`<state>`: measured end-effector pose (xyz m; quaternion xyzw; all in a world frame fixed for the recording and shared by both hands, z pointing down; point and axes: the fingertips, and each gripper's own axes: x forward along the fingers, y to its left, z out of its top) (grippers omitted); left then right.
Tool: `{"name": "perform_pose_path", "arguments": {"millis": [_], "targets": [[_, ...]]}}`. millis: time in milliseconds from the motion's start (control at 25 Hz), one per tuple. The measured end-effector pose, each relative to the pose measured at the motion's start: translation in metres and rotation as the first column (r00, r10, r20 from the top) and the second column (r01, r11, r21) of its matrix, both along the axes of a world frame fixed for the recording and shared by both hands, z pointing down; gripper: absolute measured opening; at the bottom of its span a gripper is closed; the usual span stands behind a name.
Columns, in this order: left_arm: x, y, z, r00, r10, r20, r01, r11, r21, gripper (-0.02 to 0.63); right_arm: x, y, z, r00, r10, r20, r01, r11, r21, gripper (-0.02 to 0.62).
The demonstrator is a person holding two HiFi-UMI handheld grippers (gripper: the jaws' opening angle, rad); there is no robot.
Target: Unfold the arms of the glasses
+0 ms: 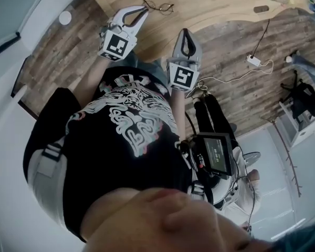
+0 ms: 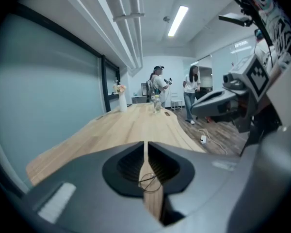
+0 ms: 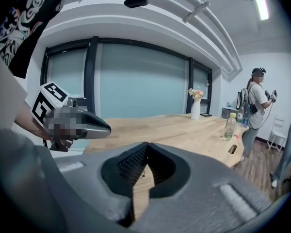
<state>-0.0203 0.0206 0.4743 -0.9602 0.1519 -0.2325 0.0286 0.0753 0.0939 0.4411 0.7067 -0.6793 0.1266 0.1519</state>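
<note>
Roughly by size: long pale wooden table [image 1: 215, 4] across 12 o'clock of the head view, with dark plank floor [image 1: 68, 56] from 9 round to 3 o'clock below it. Black printed shirt [image 1: 121, 135] of the person over the centre and 7 o'clock. Left gripper [image 1: 145, 10] at 11 o'clock above the table edge, nose aimed toward 1 o'clock. Right gripper [image 1: 185, 31] close to 12 o'clock, nose aimed straight up the view. In the left gripper view, jaws narrowed to a hairline slit at the tips [image 2: 145, 147], all but closed, clamping nothing. In the right gripper view, tips [image 3: 145, 147] pressed together, likewise empty. White vase [image 3: 196, 108] with flowers and clear bottle [image 3: 229, 126] upright on the far tabletop, toward 3 o'clock of the right gripper view. Smallest: thin wire glasses [image 1: 158, 6], flat on the table just beyond the left gripper's tips at their 1 o'clock, not between either pair of jaws. Also visible on the wood through the wider gap behind the left tips [image 2: 150, 182]. Arms folded or spread: too small to tell.
</note>
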Motion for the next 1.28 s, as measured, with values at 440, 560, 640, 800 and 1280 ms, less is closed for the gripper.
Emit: {"name": "perform_pose_path", "arguments": {"millis": [440, 560, 640, 800, 1280], "targets": [[0.0, 0.008, 0.072, 0.986, 0.042, 0.161, -0.04, 0.999, -0.014, -0.003, -0.003, -0.023, 0.058, 0.995, -0.097, 0.009, 0.098, 0.987, -0.129, 0.0], [0.012, 0.008, 0.088, 0.976, 0.082, 0.203, -0.083, 0.997, -0.007, 0.018, 0.002, -0.031, 0.074, 0.993, -0.118, 0.022, 0.12, 0.981, -0.152, 0.0], [0.018, 0.009, 0.097, 0.968, 0.104, 0.229, -0.105, 0.994, -0.008, 0.02, 0.003, -0.035, 0.082, 0.991, -0.133, 0.03, 0.136, 0.978, -0.161, 0.0], [0.022, 0.015, 0.113, 0.95, 0.15, 0.274, -0.146, 0.989, -0.036, 0.045, 0.0, -0.038, 0.092, 0.987, -0.158, 0.034, 0.161, 0.969, -0.187, 0.0], [0.044, 0.019, 0.136, 0.897, 0.225, 0.381, -0.237, 0.971, -0.015, 0.067, 0.002, -0.043, 0.118, 0.98, -0.186, 0.069, 0.198, 0.946, -0.257, 0.0]]}}
